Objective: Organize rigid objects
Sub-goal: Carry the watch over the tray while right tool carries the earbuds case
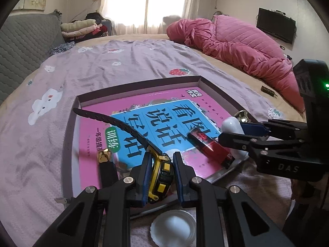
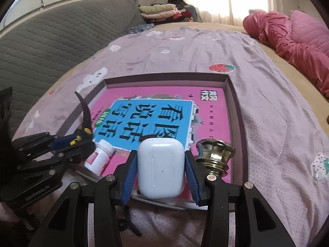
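Observation:
My left gripper (image 1: 160, 170) is shut on a yellow-and-black wristwatch (image 1: 161, 175); its black strap (image 1: 115, 121) sticks out up and to the left over a shallow box (image 1: 144, 83). A pink-and-blue book (image 1: 92, 131) lies flat inside the box. My right gripper (image 2: 161, 177) is shut on a white earbud case (image 2: 160, 168), held over the box's near edge (image 2: 185, 202). In the left wrist view the right gripper (image 1: 232, 132) comes in from the right with the earbud case (image 1: 231, 123). In the right wrist view the left gripper (image 2: 82, 139) sits at the left with the watch.
On the book lie a red-and-black tube (image 1: 209, 149), a gold-capped black tube (image 1: 105, 164), a white pill bottle (image 2: 98, 158) and a brass knob (image 2: 214, 154). A white lid (image 1: 173, 226) rests on the purple blanket (image 1: 123, 65). A pink quilt (image 1: 242, 45) lies at the far right.

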`<state>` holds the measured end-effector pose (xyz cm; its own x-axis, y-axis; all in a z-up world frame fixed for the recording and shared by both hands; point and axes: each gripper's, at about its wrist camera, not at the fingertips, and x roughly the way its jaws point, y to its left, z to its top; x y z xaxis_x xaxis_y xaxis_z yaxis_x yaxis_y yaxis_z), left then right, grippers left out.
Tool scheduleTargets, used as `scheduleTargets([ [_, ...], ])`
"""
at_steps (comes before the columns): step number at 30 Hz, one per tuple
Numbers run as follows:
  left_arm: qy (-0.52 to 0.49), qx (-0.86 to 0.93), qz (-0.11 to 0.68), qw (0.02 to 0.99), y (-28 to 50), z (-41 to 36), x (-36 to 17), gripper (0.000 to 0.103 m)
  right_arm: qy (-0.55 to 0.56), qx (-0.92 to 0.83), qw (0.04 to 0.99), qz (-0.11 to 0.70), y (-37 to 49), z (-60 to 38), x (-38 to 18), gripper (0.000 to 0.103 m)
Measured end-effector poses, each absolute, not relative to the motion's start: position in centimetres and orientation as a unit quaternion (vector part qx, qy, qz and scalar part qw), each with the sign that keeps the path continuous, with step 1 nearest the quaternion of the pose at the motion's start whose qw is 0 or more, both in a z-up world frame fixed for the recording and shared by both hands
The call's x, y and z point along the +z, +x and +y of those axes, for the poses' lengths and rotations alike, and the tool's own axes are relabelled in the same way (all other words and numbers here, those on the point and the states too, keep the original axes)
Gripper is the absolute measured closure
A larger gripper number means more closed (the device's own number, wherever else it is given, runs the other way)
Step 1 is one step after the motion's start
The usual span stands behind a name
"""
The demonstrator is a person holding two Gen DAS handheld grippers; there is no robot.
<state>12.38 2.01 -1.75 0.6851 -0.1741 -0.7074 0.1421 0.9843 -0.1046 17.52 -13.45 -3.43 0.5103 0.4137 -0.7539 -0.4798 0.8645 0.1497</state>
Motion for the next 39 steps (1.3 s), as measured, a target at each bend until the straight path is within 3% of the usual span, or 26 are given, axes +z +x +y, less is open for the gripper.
scheduleTargets([
  [39, 0.024, -0.049, 0.401, 0.915, 12.7, 2.0, -2.7, 0.081, -0.039, 0.261, 0.855, 0.447, 17.8, -13.3, -4.7, 0.057],
])
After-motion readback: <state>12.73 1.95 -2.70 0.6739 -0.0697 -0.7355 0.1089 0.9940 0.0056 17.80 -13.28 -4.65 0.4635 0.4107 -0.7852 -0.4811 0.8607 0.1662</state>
